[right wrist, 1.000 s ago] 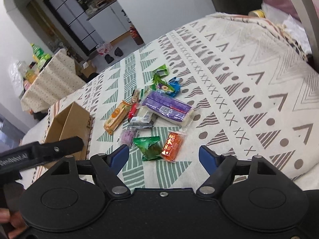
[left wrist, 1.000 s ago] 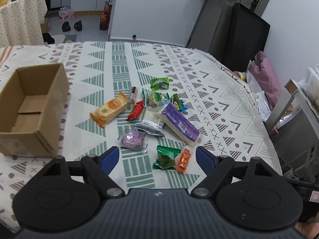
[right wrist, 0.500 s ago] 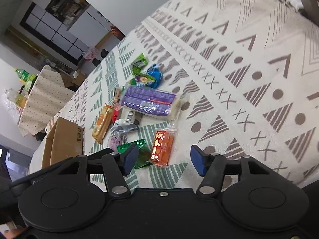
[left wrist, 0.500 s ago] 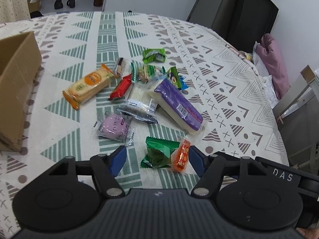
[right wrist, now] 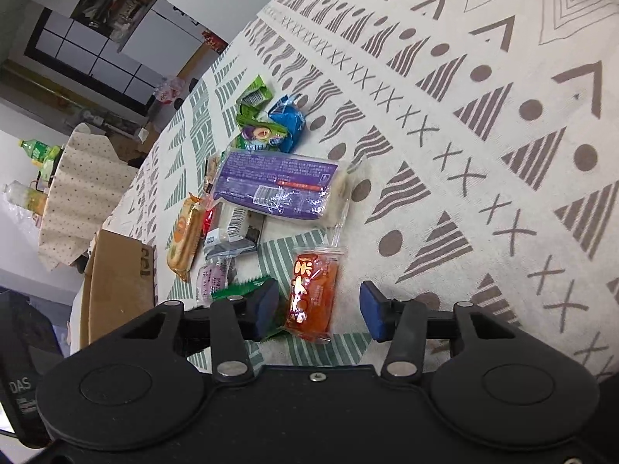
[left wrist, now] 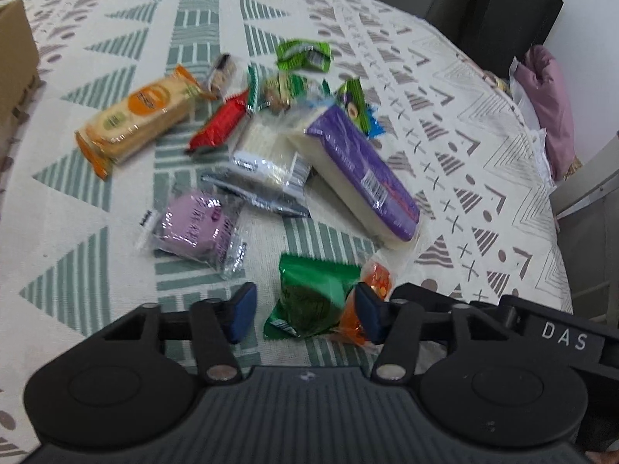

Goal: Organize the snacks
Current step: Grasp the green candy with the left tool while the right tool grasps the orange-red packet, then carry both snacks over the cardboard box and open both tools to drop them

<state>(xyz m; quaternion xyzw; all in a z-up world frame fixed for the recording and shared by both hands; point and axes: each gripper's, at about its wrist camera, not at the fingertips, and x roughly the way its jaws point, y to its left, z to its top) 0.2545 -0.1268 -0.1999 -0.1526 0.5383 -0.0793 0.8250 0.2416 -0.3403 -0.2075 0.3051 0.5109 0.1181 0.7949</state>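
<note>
A heap of snacks lies on the patterned tablecloth (left wrist: 464, 123). My left gripper (left wrist: 305, 311) is open, its blue pads either side of a green packet (left wrist: 309, 294). My right gripper (right wrist: 319, 309) is open around an orange packet (right wrist: 309, 290); that orange packet (left wrist: 371, 282) sits just past the left gripper's right pad. Farther off lie a long purple pack (left wrist: 363, 170), a pink wrapped cake (left wrist: 191, 228), an orange cracker pack (left wrist: 139, 116), a red bar (left wrist: 220, 123) and small green packets (left wrist: 305, 54). The cardboard box (right wrist: 116, 282) stands at the left.
A round side table with bottles (right wrist: 77, 189) and dark cabinets (right wrist: 96, 54) stand beyond the far edge of the table. A dark screen (left wrist: 499, 11) and a pink bundle (left wrist: 549, 100) lie off the right edge. The box corner (left wrist: 15, 62) shows at the left.
Both grippers have moved down and forward onto the near snacks, and their jaws have narrowed somewhat. The green packet now lies between the left pads, the orange one between the right pads.
</note>
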